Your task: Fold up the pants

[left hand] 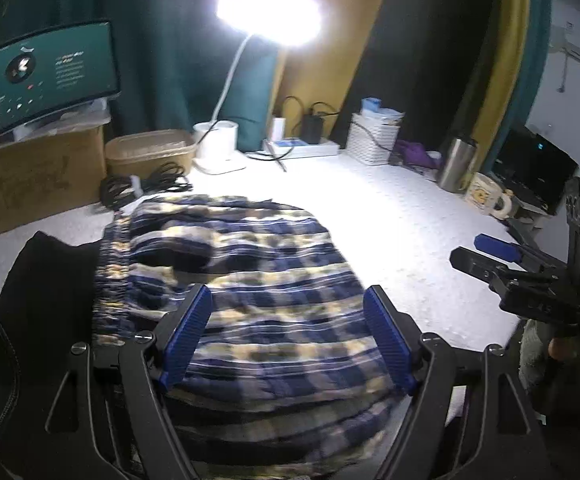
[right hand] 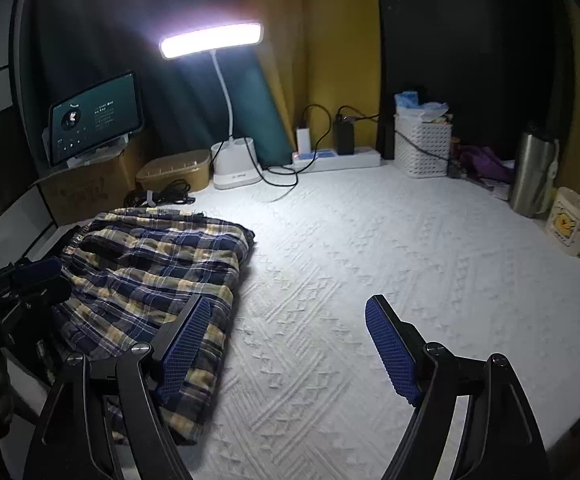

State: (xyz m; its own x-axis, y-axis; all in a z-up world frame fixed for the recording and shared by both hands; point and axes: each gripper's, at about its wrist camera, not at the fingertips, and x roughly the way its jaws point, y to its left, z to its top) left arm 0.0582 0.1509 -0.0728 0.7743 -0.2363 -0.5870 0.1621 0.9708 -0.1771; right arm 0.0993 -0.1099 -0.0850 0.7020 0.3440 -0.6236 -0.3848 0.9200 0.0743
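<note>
While both grippers stand apart and empty, the plaid pants [right hand: 150,276] lie folded on the white quilted surface [right hand: 389,280].

Left gripper [left hand: 288,336] hovers directly over the cloth (nearer hand); right gripper [right hand: 288,348] sits beside it, pants to its left, their long axis running away from it.

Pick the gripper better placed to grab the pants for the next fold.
Left. The left gripper hangs open right over the plaid pants; the right gripper, also open, mostly faces bare white bedspread.
</note>
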